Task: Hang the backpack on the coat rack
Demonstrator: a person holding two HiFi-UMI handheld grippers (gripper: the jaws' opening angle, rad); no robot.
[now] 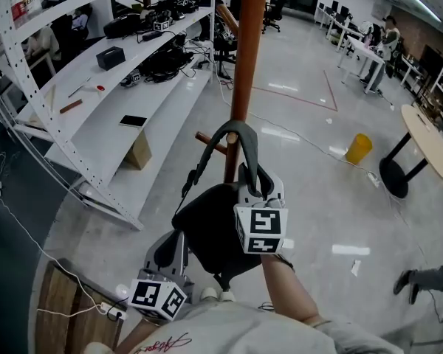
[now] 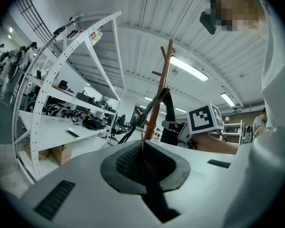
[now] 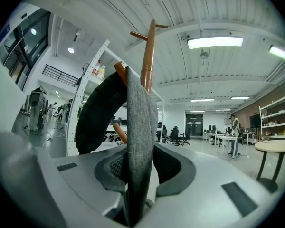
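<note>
Nearest the person, low and to the left, the left gripper (image 1: 171,251) points up at the lower left edge of the black backpack (image 1: 207,231). In the left gripper view its two dark pads (image 2: 126,163) are pressed together with nothing caught between them, and the head view does not settle whether their tips touch the bag.

Just beyond and to the right, the right gripper (image 1: 260,190) sits against the top right of the backpack, which hangs in the air in front of the person, close to the pole. The right gripper view shows its jaws pinched on the grey strap (image 3: 140,127), which stands upright between the pads and fills the gap.

From that grip the strap arches up and left. It loops around a short wooden peg (image 1: 209,140) that sticks out to the left of the coat rack (image 1: 245,65), the brown upright pole just behind the bag.

Farther left runs a white shelving unit (image 1: 133,87) with cables and small devices on it. Far right on the glossy floor stand a yellow bin (image 1: 359,148) and a round table (image 1: 428,142).
</note>
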